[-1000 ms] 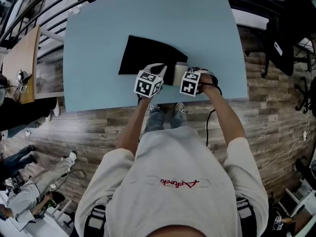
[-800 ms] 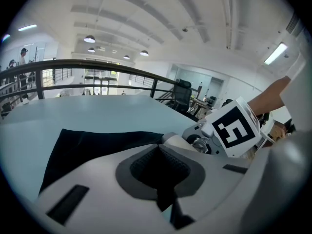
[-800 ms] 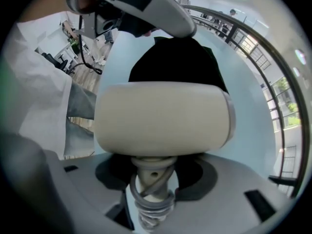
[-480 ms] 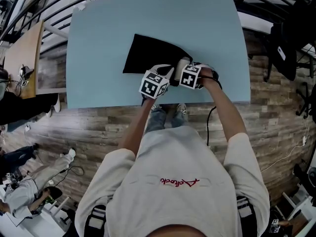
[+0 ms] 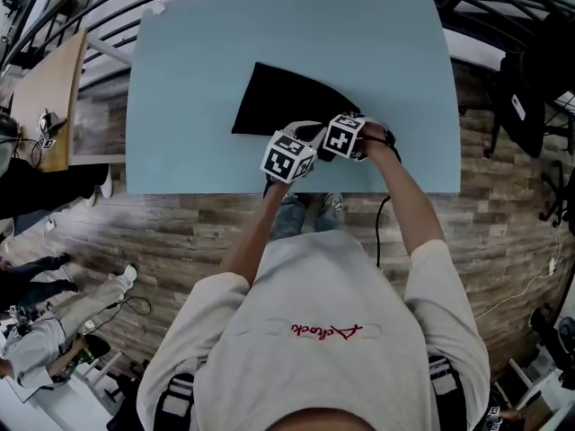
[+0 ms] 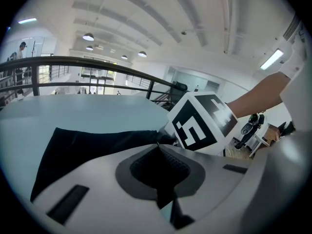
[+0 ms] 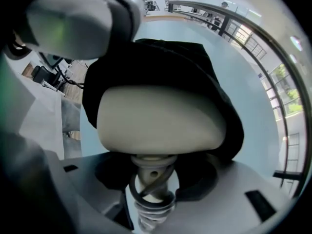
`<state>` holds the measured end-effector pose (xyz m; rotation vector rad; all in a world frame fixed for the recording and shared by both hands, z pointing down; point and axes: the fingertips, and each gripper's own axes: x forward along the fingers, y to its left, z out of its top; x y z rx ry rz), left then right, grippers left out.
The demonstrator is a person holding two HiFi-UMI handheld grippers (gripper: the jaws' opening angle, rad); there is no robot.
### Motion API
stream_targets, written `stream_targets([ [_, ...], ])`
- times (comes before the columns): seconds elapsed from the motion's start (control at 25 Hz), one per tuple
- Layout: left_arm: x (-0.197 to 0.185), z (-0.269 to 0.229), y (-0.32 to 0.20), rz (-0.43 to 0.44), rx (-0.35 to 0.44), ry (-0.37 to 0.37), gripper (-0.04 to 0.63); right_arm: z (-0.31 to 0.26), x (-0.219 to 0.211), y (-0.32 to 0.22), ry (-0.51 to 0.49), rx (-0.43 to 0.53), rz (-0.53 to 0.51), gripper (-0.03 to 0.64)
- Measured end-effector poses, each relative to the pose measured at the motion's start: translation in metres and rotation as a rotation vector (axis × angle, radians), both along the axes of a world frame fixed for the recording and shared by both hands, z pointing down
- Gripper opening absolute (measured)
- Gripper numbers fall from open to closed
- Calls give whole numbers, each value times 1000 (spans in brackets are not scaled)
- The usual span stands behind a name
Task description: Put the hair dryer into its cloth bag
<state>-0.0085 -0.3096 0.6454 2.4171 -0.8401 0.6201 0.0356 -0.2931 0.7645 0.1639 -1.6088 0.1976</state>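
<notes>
The black cloth bag [image 5: 278, 106] lies flat on the light blue table [image 5: 207, 79], its mouth toward the near edge. My left gripper [image 6: 158, 147] is shut on the bag's mouth edge [image 6: 87, 145] and holds it up. The cream hair dryer [image 7: 161, 118] hangs in my right gripper [image 7: 153, 167], whose jaws are shut on its handle where the coiled cord [image 7: 146, 191] begins. The dryer's head sits inside the bag's dark opening [image 7: 214, 96]. In the head view the two marker cubes, left [image 5: 289, 155] and right [image 5: 344, 137], stand side by side and hide the dryer.
Both grippers work close to the table's near edge [image 5: 296, 190]. The dryer's black cord [image 5: 381, 218] hangs over that edge to the wood floor. A black chair [image 5: 530, 88] stands at the right, a wooden desk [image 5: 45, 106] at the left, and a person [image 5: 54, 348] sits at lower left.
My right gripper has moved left toward the bag with the dryer, closing the gap to the left gripper. The dryer, visible between the cubes before, is now hidden. The left gripper stayed put.
</notes>
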Motion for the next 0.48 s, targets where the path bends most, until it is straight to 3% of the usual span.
stream_targets([
  [0.48, 7, 6, 1, 11, -25, 3, 9, 5, -6, -6, -65, 18, 25, 251],
])
